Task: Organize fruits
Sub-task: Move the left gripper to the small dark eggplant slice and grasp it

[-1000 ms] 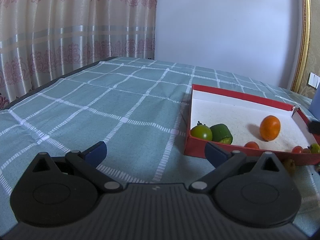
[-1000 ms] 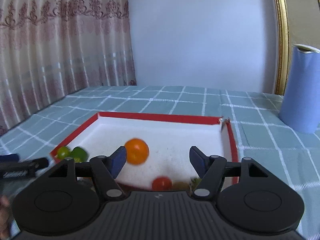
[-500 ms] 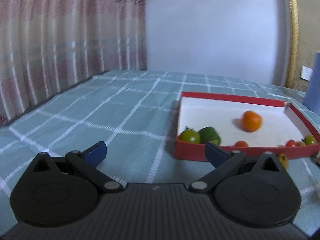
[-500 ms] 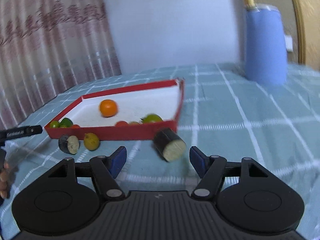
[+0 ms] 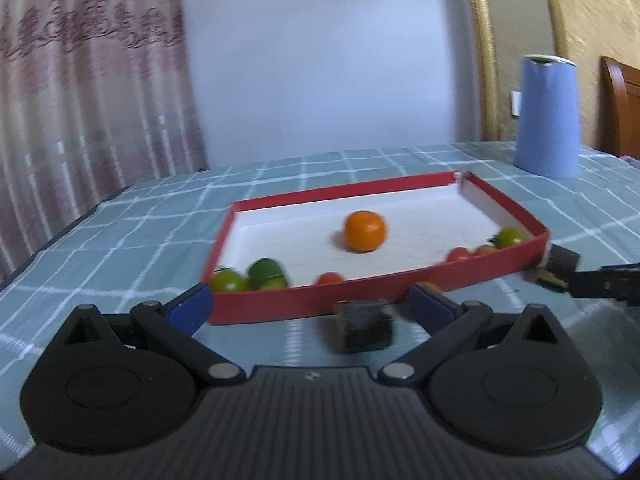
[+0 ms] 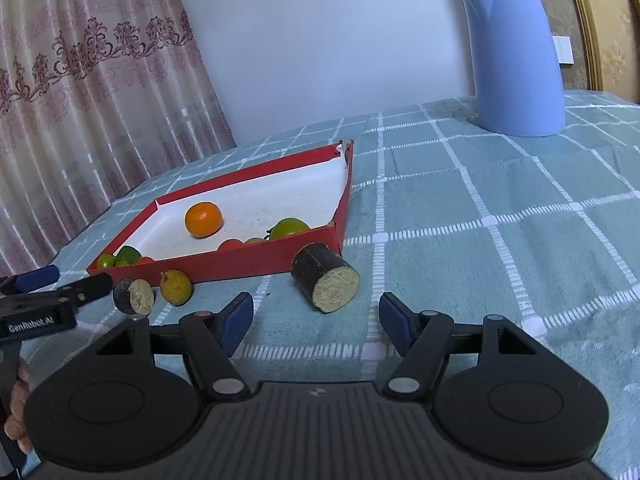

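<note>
1. Two grippers face a red tray [image 6: 224, 268] with a white floor that sits on a worktop [image 6: 500, 208] covered in a teal checked cloth.
2. At the far left of the right wrist view, the left gripper [image 6: 56, 286] reaches in from the edge, its blue-padded fingers apart with nothing between them; part of a hand [image 6: 18, 404] shows below it.
3. Just beside that gripper's tip, a short dark cut piece [image 6: 134, 297] with a pale end lies on the cloth outside the tray; its kind cannot be told.
4. A small yellow-green fruit [image 6: 176, 287] rests next to it, close to the tray's near wall.
5. Inside the tray at the left corner sit a green tomato [image 6: 106, 261] and a green lime-like fruit [image 6: 129, 255], touching.
6. An orange [image 6: 203, 219] stands alone near the tray's middle.
7. Small red tomatoes [image 6: 231, 244] lie along the near wall, with a larger green tomato [image 6: 289, 227] towards the right corner.
8. A bigger dark cut cylinder [image 6: 325, 282] with a pale face lies on the cloth just outside the tray's right corner.
9. The right gripper [image 6: 316, 320] hovers in front of that cylinder with its jaws apart and empty.
10. A blue jug [image 6: 514, 56] stands well apart at the far right.
</note>
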`<control>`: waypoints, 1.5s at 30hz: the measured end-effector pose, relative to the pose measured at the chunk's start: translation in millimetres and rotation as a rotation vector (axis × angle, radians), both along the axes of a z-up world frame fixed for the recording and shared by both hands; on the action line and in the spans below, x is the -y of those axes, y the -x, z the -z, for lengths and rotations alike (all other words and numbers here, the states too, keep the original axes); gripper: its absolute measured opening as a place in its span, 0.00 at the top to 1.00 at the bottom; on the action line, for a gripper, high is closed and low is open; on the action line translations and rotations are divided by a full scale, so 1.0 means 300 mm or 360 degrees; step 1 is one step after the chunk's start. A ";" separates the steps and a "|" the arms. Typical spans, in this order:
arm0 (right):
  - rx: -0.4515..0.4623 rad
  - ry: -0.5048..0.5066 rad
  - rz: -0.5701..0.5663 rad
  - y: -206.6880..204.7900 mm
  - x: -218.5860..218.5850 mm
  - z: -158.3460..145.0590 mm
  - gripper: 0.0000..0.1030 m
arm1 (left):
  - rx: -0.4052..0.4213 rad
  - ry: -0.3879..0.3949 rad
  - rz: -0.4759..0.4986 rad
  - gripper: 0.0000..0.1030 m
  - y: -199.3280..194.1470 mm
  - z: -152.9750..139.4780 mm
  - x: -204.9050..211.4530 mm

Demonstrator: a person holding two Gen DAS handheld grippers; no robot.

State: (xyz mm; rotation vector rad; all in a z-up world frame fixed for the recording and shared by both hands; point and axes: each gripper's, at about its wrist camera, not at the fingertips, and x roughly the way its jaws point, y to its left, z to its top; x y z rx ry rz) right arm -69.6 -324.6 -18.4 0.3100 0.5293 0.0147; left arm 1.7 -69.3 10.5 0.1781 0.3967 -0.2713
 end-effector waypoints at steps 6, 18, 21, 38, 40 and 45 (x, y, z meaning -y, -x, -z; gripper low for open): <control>0.0014 -0.0031 -0.0001 0.002 0.014 0.002 0.33 | -0.0063 -0.0011 0.0036 0.02 -0.029 0.021 0.028; 0.0027 -0.0074 0.0003 0.003 0.026 0.005 0.33 | -0.0211 -0.0059 0.0023 0.21 -0.087 0.050 0.042; 0.0026 -0.0081 0.0004 0.005 0.028 0.005 0.33 | -0.0269 -0.0067 0.0012 0.34 -0.113 0.059 0.048; 0.0014 -0.0078 0.0005 0.001 0.023 0.008 0.33 | -0.0271 -0.0019 -0.0001 0.70 -0.100 0.016 0.042; 0.0014 -0.0078 0.0005 0.001 0.023 0.008 0.33 | -0.0241 -0.0018 -0.0015 0.70 -0.103 -0.011 0.047; 0.0013 -0.0079 0.0005 -0.001 0.023 0.009 0.33 | -0.0181 -0.0026 -0.0068 0.70 -0.141 -0.065 0.064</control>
